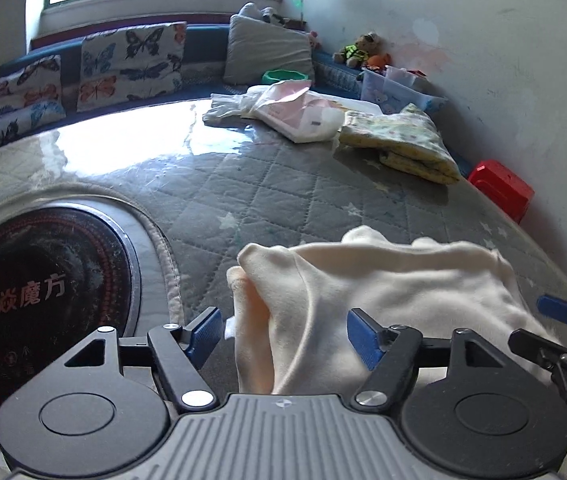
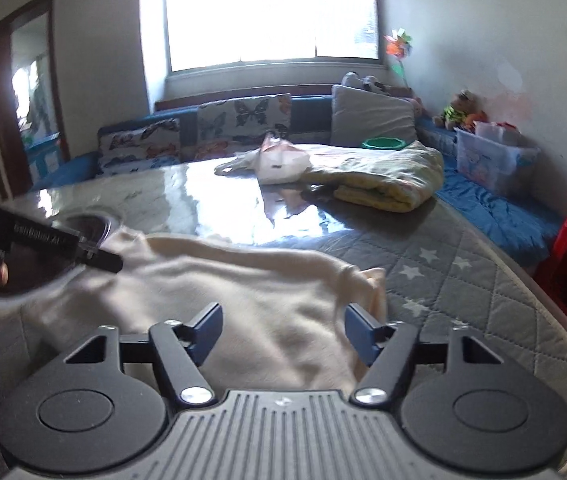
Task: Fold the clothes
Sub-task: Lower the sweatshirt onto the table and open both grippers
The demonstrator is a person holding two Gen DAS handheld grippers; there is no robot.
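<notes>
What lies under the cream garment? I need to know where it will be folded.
The cream garment lies on a grey quilted cover with white stars. Whatever sits beneath the cloth itself is hidden.

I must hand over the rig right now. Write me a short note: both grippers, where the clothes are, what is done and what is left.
Left gripper: open, holds nothing; cream garment lies between its fingers.
Right gripper: open, holds nothing, over the same garment.
Garment: on the grey mat, bunched, one part folded over.
Yellow cloth: folded, far side of the mat.
Left to do: finish folding the cream garment.
</notes>
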